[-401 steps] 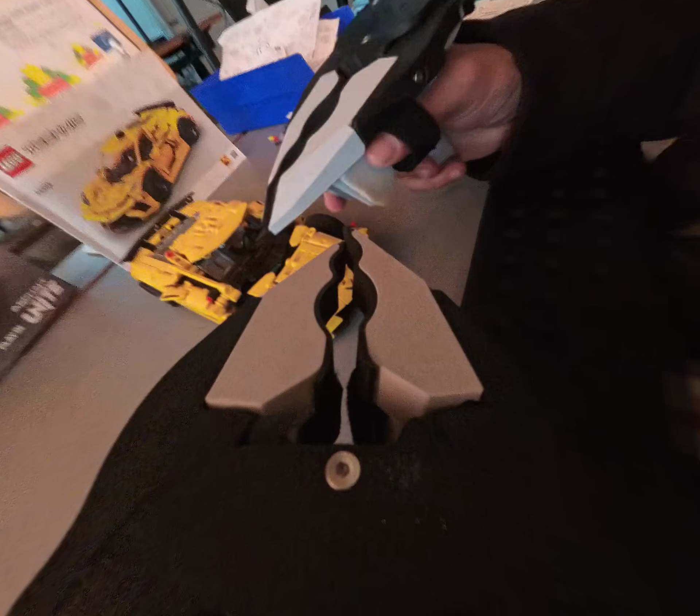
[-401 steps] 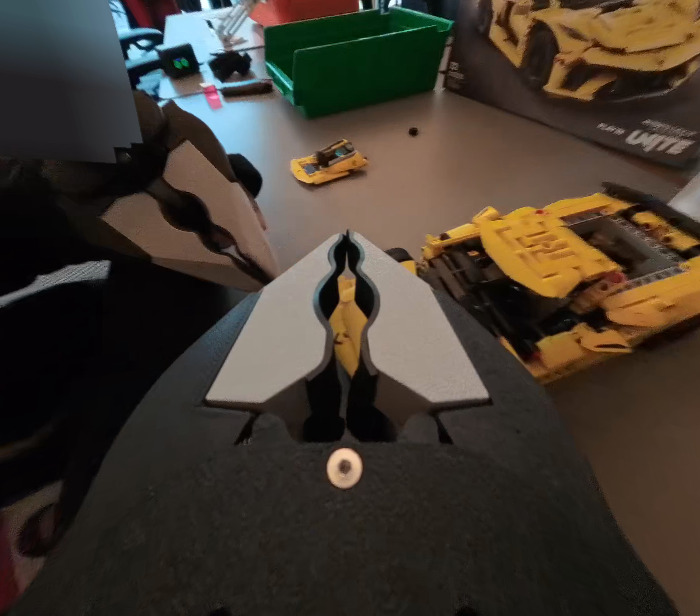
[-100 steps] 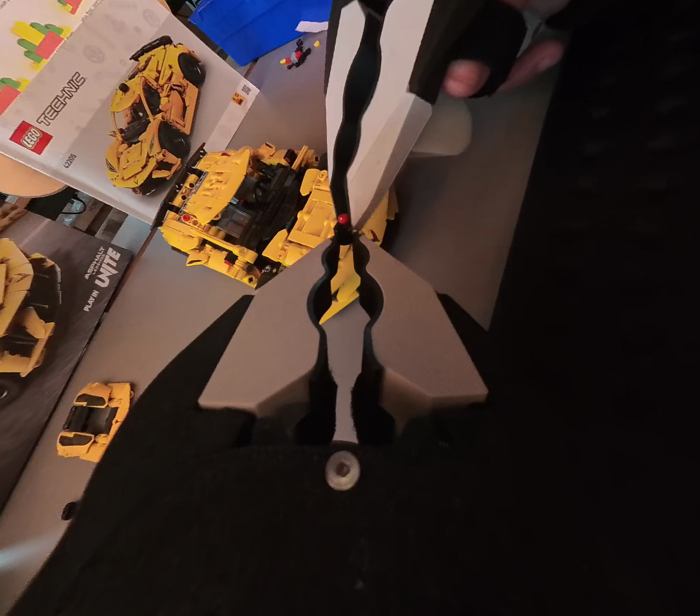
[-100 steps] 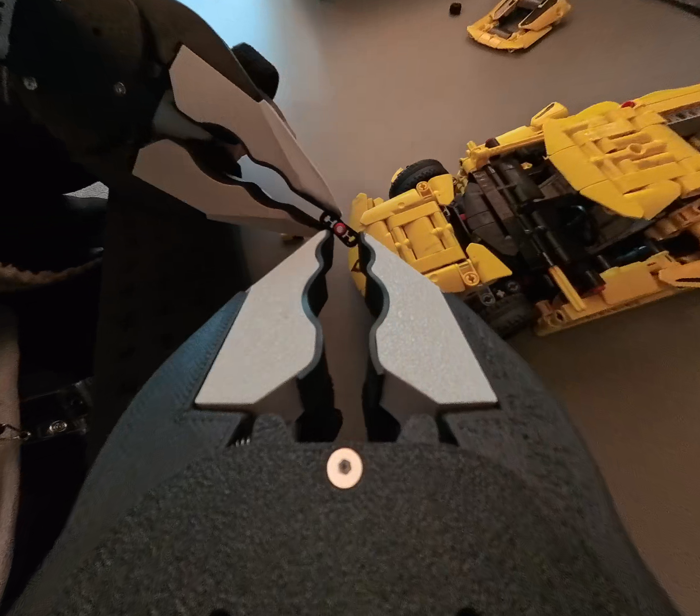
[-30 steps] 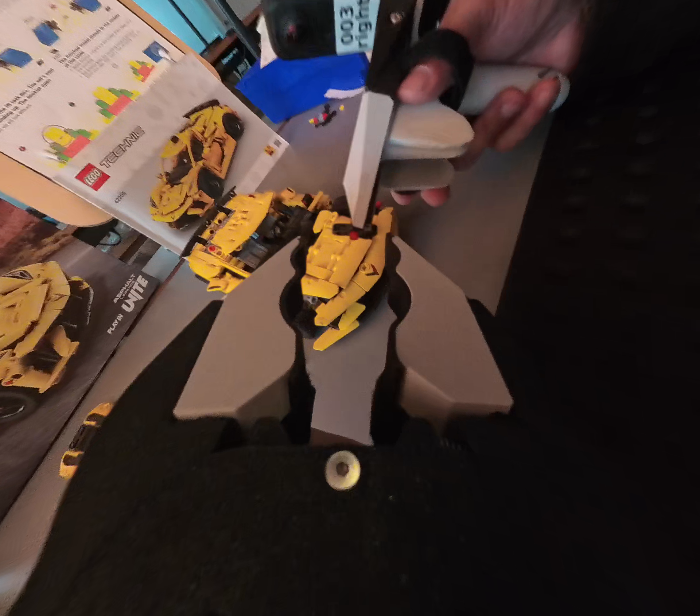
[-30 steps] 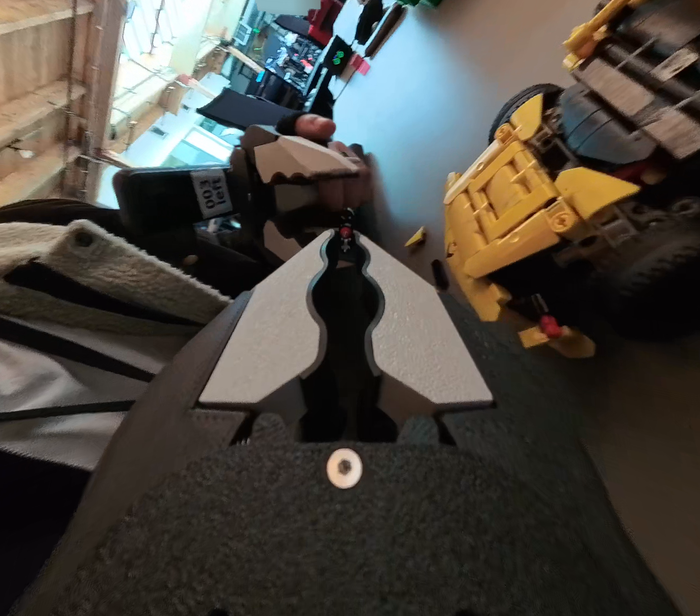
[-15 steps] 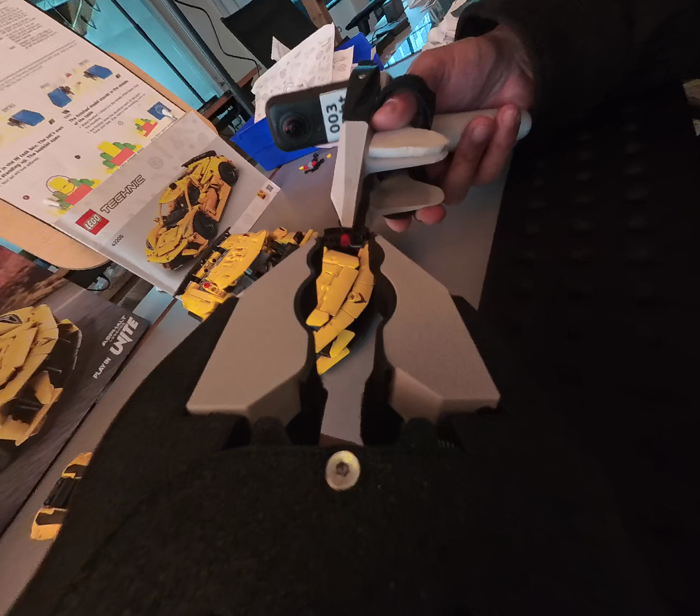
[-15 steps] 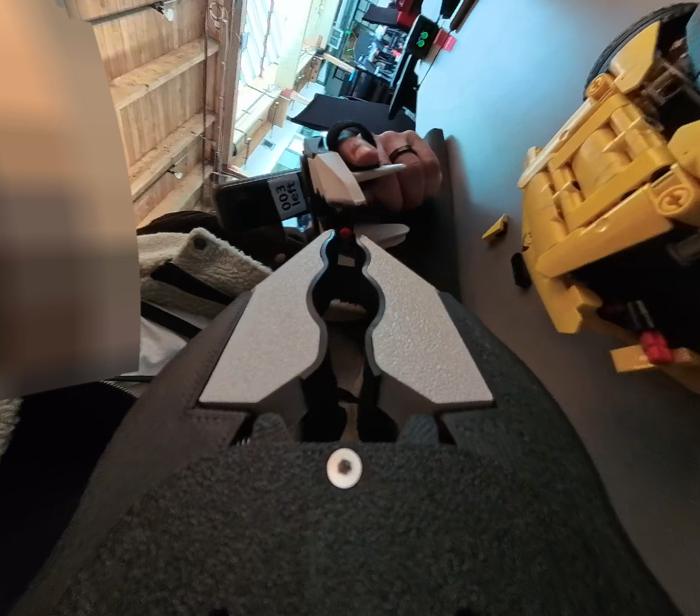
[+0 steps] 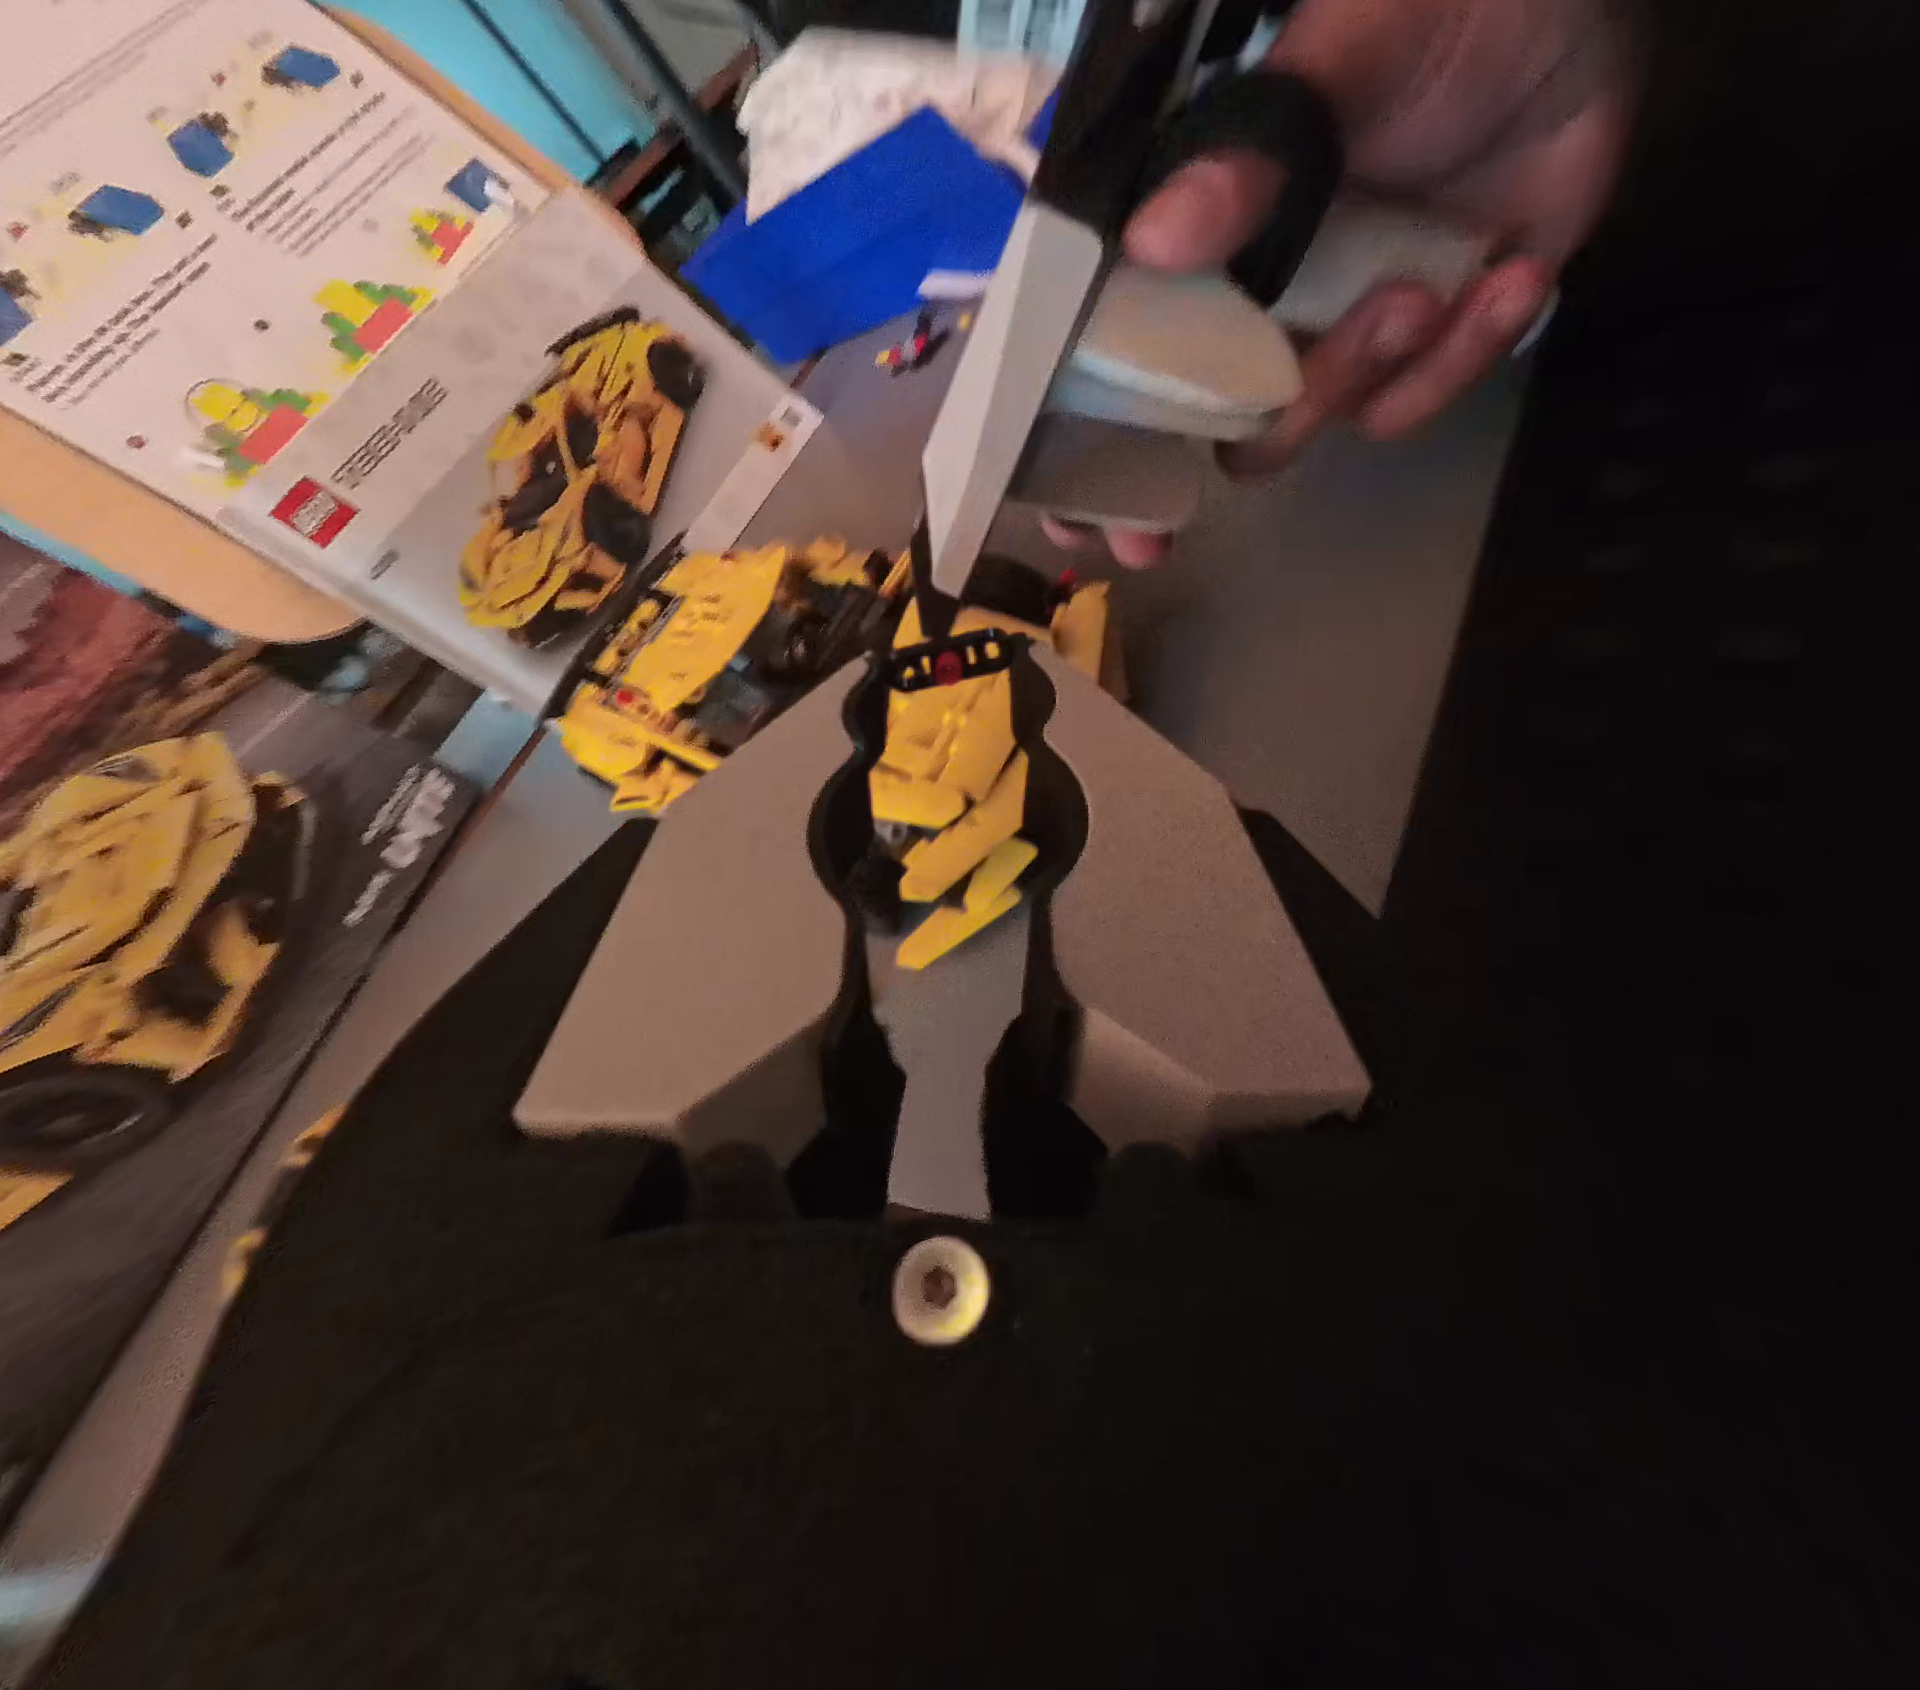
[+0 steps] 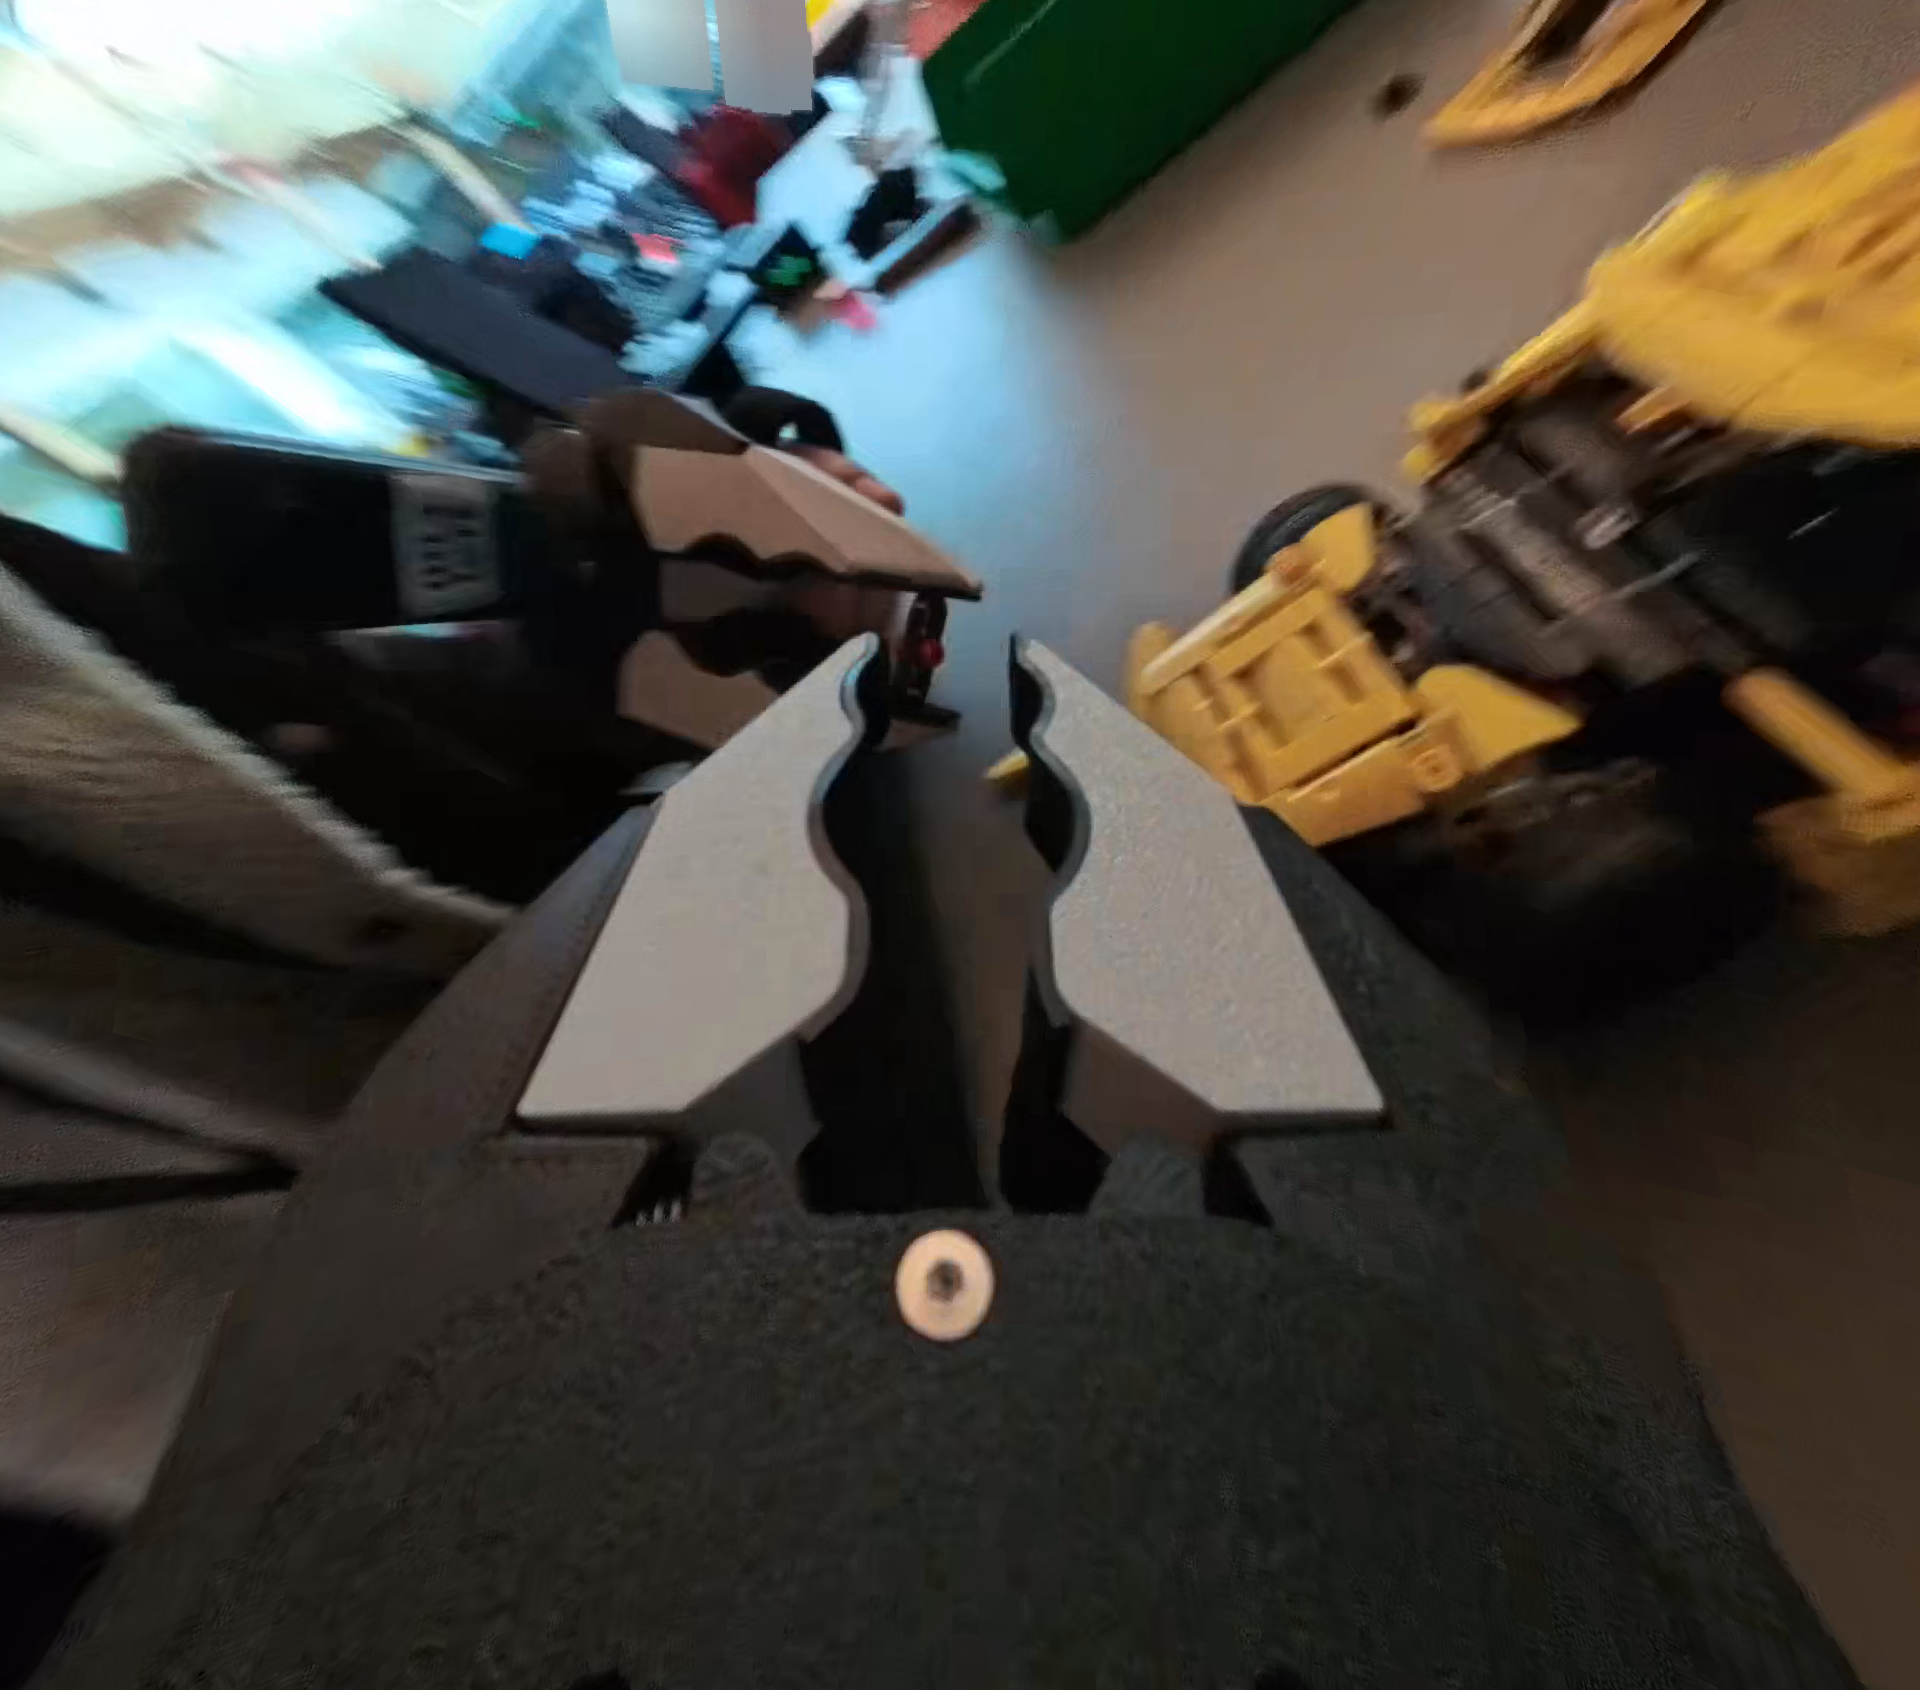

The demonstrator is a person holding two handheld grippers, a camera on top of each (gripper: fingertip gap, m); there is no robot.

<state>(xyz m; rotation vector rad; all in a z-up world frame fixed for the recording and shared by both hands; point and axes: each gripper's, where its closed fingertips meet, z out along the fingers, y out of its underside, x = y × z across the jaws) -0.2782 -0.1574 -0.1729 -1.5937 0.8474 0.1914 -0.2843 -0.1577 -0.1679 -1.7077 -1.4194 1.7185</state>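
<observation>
Right claw (image 10: 940, 653) now spread, released from small black piece with red stud (image 9: 943, 666); half-second earlier pressed together. Left claw (image 9: 948, 676) pinches that piece above yellow brick car (image 9: 727, 664) on counter (image 9: 1299, 601). Piece unattached.

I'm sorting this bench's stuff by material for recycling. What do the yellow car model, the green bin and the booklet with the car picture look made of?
Yellow car model: looks like moulded plastic bricks, smooth with a slight sheen; studs and pin holes show. Green bin: probably rigid plastic, even colour, thin straight rim, though blurred. Booklet: printed paper, thin flat pages with a slightly glossy cover.
</observation>
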